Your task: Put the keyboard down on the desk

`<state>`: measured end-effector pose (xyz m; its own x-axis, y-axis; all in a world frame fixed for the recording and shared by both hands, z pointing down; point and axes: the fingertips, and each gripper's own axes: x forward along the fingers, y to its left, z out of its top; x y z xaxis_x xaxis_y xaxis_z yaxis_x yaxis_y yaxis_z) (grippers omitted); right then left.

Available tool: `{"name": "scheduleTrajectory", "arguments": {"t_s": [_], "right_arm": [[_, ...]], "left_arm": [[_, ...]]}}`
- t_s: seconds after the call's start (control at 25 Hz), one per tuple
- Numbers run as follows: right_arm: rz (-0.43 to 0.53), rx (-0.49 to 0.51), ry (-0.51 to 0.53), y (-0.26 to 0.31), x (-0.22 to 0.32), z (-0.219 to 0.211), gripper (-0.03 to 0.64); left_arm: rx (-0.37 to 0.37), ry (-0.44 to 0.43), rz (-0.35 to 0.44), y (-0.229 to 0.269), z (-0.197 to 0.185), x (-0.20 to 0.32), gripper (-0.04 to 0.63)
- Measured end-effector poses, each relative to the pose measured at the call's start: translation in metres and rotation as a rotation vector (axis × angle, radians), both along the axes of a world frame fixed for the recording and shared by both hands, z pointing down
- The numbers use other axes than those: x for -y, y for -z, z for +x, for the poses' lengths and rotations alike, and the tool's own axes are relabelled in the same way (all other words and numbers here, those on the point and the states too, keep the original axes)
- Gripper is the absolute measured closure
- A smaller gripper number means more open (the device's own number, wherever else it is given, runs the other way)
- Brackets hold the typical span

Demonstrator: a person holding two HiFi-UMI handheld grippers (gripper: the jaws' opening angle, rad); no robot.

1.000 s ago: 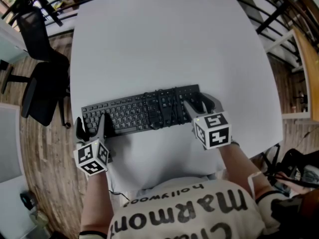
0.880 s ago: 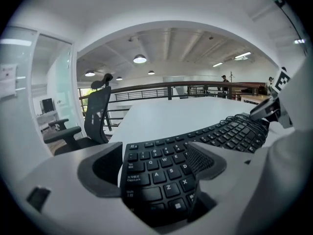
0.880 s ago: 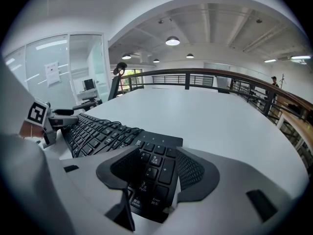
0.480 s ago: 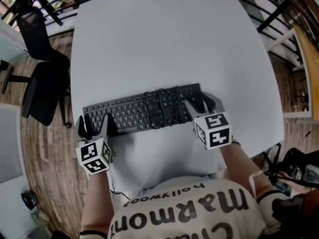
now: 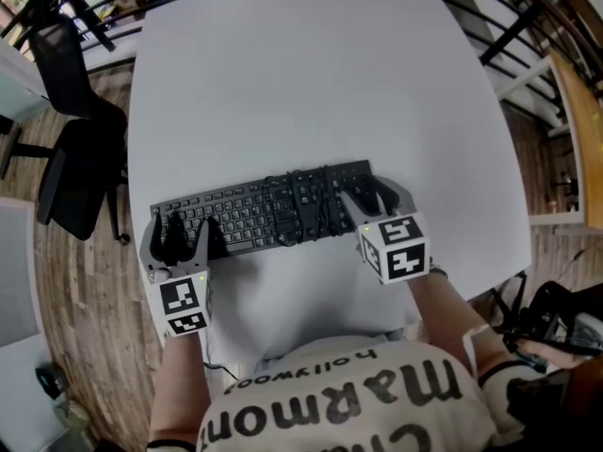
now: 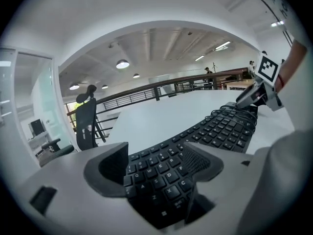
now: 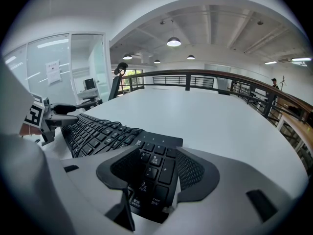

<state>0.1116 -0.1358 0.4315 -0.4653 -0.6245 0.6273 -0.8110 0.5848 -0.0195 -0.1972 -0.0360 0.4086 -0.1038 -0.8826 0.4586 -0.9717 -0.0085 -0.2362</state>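
A black keyboard [image 5: 264,213] lies flat on the white desk [image 5: 311,83], close to the near edge, with its cable [image 5: 316,201] coiled over the keys. My left gripper [image 5: 176,238] straddles the keyboard's left end. Its jaws have just been closing, and the letter keys [image 6: 161,173] show between them without the pads pressing. My right gripper [image 5: 375,201] stands open around the number pad [image 7: 154,173], one finger over the keys and one beside the right edge. The keyboard [image 6: 215,129] runs away from the left gripper toward the right one.
A black office chair [image 5: 80,149] stands on the wooden floor left of the desk. Dark railings [image 5: 509,26] run behind and to the right. The person's torso is against the desk's near edge [image 5: 311,332]. Bare desk lies beyond the keyboard.
My left gripper has rolled from a tilt to level and shifted slightly right over the keyboard's left end, with its jaws a little narrower. The right gripper and the keyboard have stayed put.
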Motion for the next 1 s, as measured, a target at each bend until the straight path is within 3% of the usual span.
{"name": "scheduleTrajectory", "arguments": {"t_s": [0.08,0.16,0.28,0.36,0.44,0.48,0.6,0.72,1.0], "right_arm": [[0.005,0.000,-0.001,0.000,-0.001,0.001,0.370],[0.009,0.003,-0.001,0.000,0.000,0.001,0.370],[0.010,0.003,-0.002,0.001,0.000,0.001,0.370],[0.004,-0.001,-0.002,0.000,-0.002,0.003,0.370],[0.004,-0.002,-0.001,0.001,-0.001,0.003,0.370],[0.006,-0.001,0.000,0.002,0.000,0.003,0.370],[0.009,0.004,0.007,0.004,0.005,0.004,0.370],[0.011,0.019,0.013,0.004,0.005,-0.001,0.370],[0.075,0.057,-0.024,0.008,0.002,0.001,0.370]], "left_arm": [[-0.059,0.023,-0.017,0.002,0.001,-0.001,0.247],[-0.106,0.074,0.014,0.015,-0.007,-0.002,0.255],[-0.180,0.129,0.035,0.032,-0.017,-0.005,0.304],[-0.228,0.157,0.001,0.033,-0.016,-0.011,0.374],[-0.267,0.173,0.006,0.040,-0.011,-0.017,0.562],[-0.291,0.170,0.022,0.046,-0.006,-0.020,0.583],[-0.359,0.115,0.050,0.060,0.020,-0.034,0.592],[-0.330,0.060,0.010,0.066,0.041,-0.060,0.592],[-0.350,0.083,-0.006,0.076,0.061,-0.127,0.592]]}}
